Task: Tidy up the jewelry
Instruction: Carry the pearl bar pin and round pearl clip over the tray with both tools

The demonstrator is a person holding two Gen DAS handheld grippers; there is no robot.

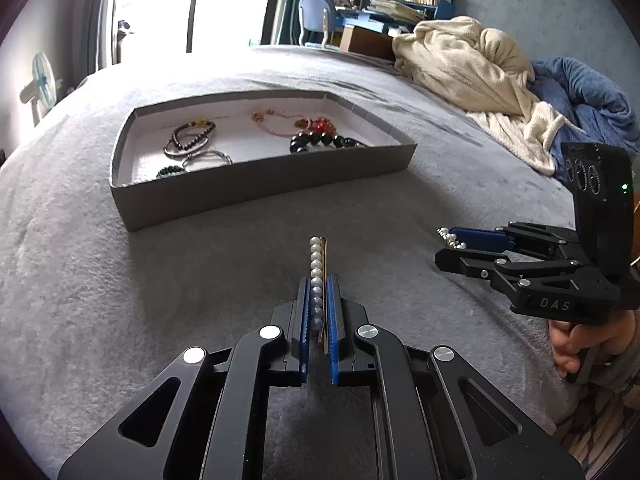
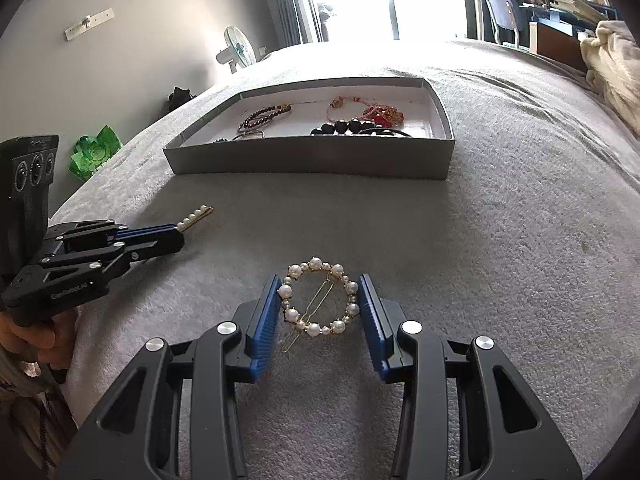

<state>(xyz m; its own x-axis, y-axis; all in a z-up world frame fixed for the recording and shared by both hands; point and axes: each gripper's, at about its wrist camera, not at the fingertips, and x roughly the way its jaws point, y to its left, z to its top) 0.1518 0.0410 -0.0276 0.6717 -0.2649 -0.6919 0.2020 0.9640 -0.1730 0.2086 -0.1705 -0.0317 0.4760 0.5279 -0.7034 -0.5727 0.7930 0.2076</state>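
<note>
A straight pearl hairpin sticks forward from my left gripper, which is shut on it just above the grey bedspread; the right wrist view shows the hairpin at the tip of that gripper. My right gripper is closed around a round pearl hair clip, its blue pads pressing on the ring's two sides. From the left wrist view, the clip shows at the right gripper's tip. Beyond both stands a shallow grey box holding several bracelets and beaded pieces.
A cream blanket and a blue one are heaped on the bed's far right. A fan and a green bag stand off the bed's left side. A chair and a cluttered desk sit by the window.
</note>
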